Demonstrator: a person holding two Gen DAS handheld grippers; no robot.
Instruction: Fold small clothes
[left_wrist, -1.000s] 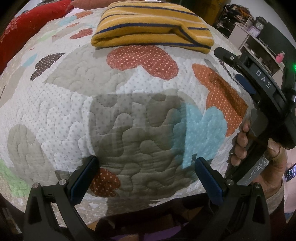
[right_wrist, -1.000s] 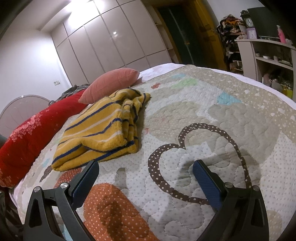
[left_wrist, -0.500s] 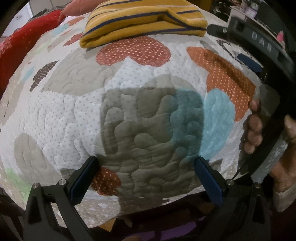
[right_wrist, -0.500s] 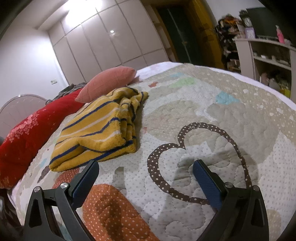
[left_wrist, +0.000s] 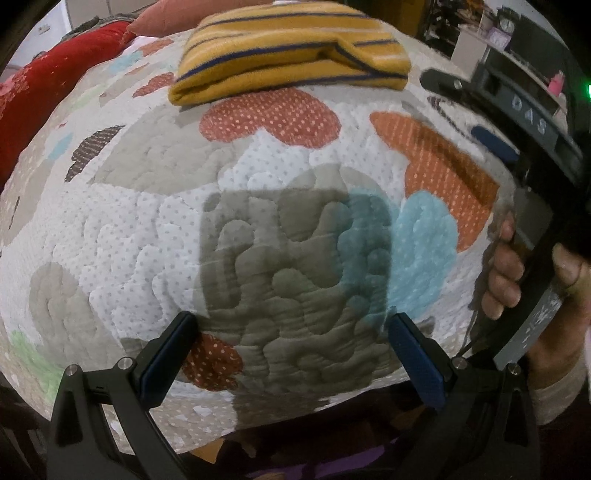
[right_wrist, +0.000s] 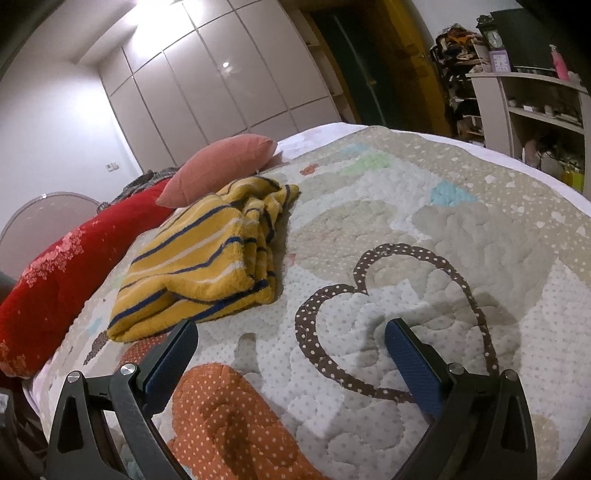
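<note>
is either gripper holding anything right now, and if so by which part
Nothing is held. The left gripper and right gripper both have their jaws wide open over the quilt. The folded yellow striped garment lies on the quilt, untouched.

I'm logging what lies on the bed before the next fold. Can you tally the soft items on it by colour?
Yellow, blue-striped folded garment: 1
Pink pillow: 1
Red floral blanket: 1
Patchwork quilt beneath them: 1
Total: 4
Both tongs, left and right, are open and hold nothing.
</note>
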